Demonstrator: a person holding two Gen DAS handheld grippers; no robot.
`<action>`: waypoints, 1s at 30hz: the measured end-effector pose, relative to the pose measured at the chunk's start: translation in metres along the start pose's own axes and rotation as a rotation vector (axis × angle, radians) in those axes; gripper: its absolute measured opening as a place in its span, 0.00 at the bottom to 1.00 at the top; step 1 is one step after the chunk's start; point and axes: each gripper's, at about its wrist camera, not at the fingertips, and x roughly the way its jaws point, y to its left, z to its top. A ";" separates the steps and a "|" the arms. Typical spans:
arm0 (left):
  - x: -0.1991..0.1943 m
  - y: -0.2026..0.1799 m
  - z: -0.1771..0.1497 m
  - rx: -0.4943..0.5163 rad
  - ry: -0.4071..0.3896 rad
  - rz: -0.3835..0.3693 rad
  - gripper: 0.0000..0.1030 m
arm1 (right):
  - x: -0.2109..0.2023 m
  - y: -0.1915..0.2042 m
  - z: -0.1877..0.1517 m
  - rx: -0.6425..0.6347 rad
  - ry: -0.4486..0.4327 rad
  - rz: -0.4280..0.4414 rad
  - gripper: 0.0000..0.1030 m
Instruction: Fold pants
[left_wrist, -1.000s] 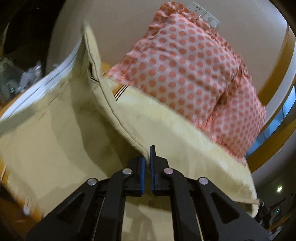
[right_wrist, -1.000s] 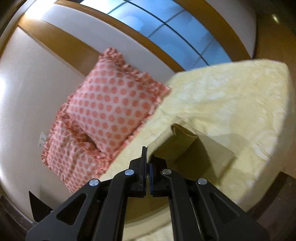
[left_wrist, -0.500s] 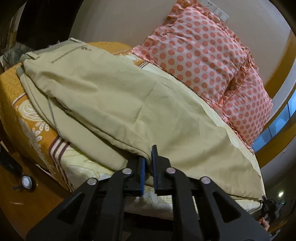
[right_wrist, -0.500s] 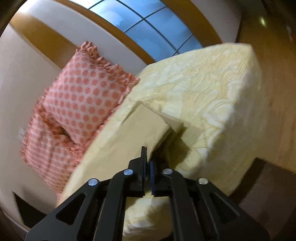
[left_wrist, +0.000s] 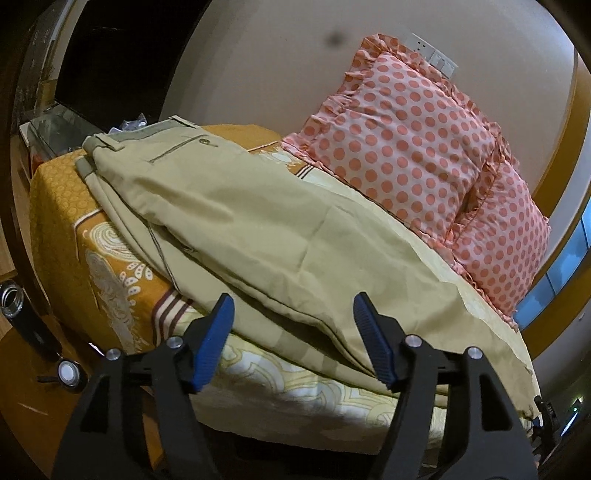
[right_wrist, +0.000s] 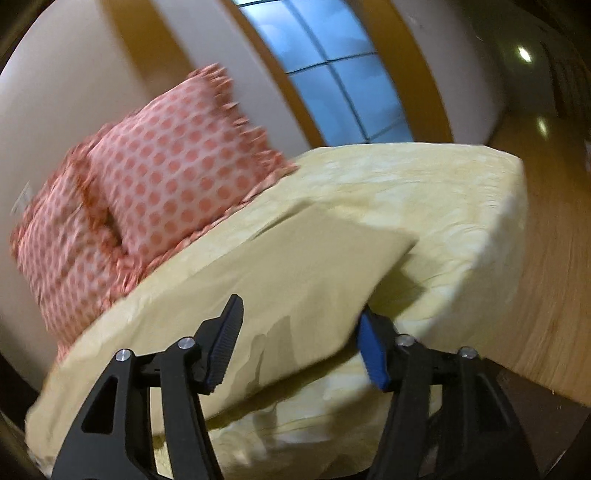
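Observation:
The khaki pants (left_wrist: 236, 221) lie flat along the bed, one leg folded over the other, waistband at the far left with a back pocket showing. My left gripper (left_wrist: 293, 317) is open at the near edge of the bed, its jaws wide apart over the legs' seam, holding nothing. In the right wrist view the pant-leg end (right_wrist: 314, 269) lies on the yellow bedspread (right_wrist: 424, 184). My right gripper (right_wrist: 301, 328) is open, jaws spread on either side of the leg's near edge, empty.
Two pink polka-dot pillows (left_wrist: 424, 147) lean on the wall at the back of the bed; they also show in the right wrist view (right_wrist: 162, 173). An orange patterned cover (left_wrist: 62, 206) hangs off the bed's left end. Wooden floor (right_wrist: 554, 258) lies right of the bed.
Both grippers were shut on the pants and laid them down on the bed. Both have now opened and let go; the pants lie flat.

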 end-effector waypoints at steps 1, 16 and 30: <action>0.000 0.001 0.001 -0.001 -0.004 0.005 0.67 | 0.004 0.000 0.000 -0.003 -0.002 0.008 0.38; -0.022 0.047 0.012 -0.144 -0.108 0.099 0.69 | -0.003 0.142 0.044 -0.210 -0.036 0.391 0.03; -0.031 0.068 0.016 -0.161 -0.132 0.123 0.73 | -0.022 0.374 -0.180 -0.832 0.551 0.868 0.42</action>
